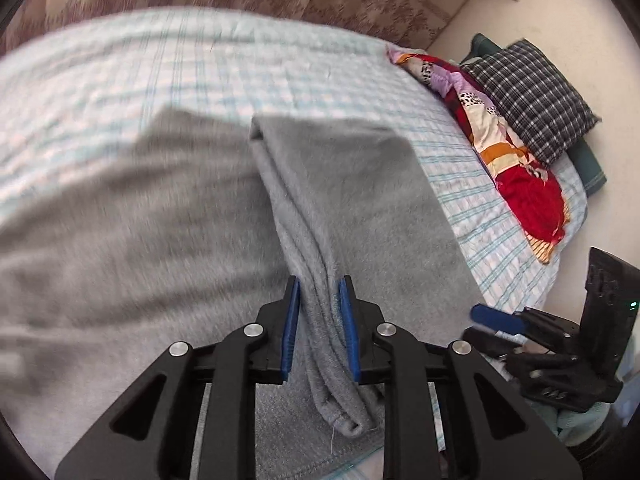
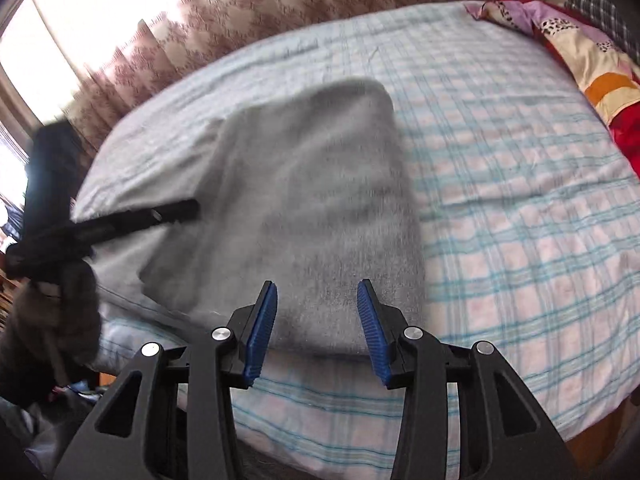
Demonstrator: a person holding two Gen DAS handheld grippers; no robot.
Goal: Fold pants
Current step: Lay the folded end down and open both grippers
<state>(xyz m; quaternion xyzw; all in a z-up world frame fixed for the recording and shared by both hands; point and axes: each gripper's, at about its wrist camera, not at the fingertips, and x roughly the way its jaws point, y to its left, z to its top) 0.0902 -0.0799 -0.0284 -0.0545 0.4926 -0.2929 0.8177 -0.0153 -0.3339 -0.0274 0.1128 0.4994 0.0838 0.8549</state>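
Note:
The grey pants (image 1: 360, 200) lie on the checked bed sheet (image 1: 200, 60). My left gripper (image 1: 319, 292) is shut on a bunched fold of the grey pants, which hangs down between its blue pads (image 1: 290, 332). It also shows at the left in the right wrist view (image 2: 120, 222). My right gripper (image 2: 317, 304) is open and empty, just above the near edge of the pants (image 2: 320, 200). It shows at the right edge of the left wrist view (image 1: 496, 326). Both views are blurred by motion.
A patchwork quilt (image 1: 516, 160) and a dark checked pillow (image 1: 528, 96) lie at the right end of the bed. A patterned curtain (image 2: 280, 8) hangs behind the bed, with a bright window (image 2: 60, 20) to the left. The bed's near edge (image 2: 340, 420) is below my right gripper.

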